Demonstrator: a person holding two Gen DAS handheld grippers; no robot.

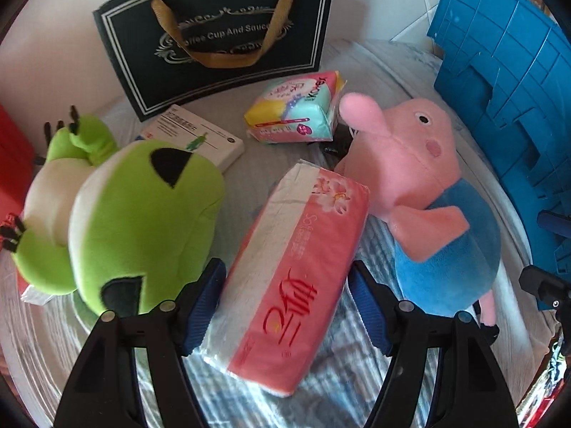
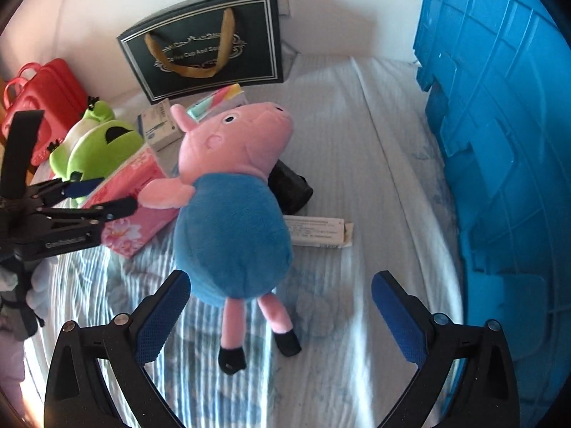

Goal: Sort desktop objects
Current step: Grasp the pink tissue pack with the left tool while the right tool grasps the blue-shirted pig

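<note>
Inventory of the bench (image 2: 374, 142), cloth-covered, as I find it:

1. Pink tissue pack (image 1: 296, 271): lying flat between the green frog plush (image 1: 142, 221) and the pig plush (image 1: 428, 192). My left gripper (image 1: 285, 303) is spread wide with 1 pad on each side of the pack's near end; the left pad looks just beside the wrapper, not pressing, so I judge it not yet gripped.
2. Pig plush, pink with blue body: lying on its back at mid-bench, feet toward me. My right gripper (image 2: 282, 317) is spread wide over its legs, nothing pinched.
3. Green frog plush: at the left edge, touching nothing I hold.
4. Small pastel packet (image 1: 296, 110) and white carton (image 1: 200, 139): behind the tissue pack, in front of the black gift bag (image 1: 221, 42).
5. Flat white tube box (image 2: 317, 232) and a dark object (image 2: 289, 185) I cannot identify: beside the pig.
6. Blue crate (image 2: 499, 142): at the right; its inside is out of view.
7. Red case (image 2: 46, 96): far left.

Progress, by my judgement: early. Every loose item I can see lies unsorted on the bench; all of the sorting remains.
</note>
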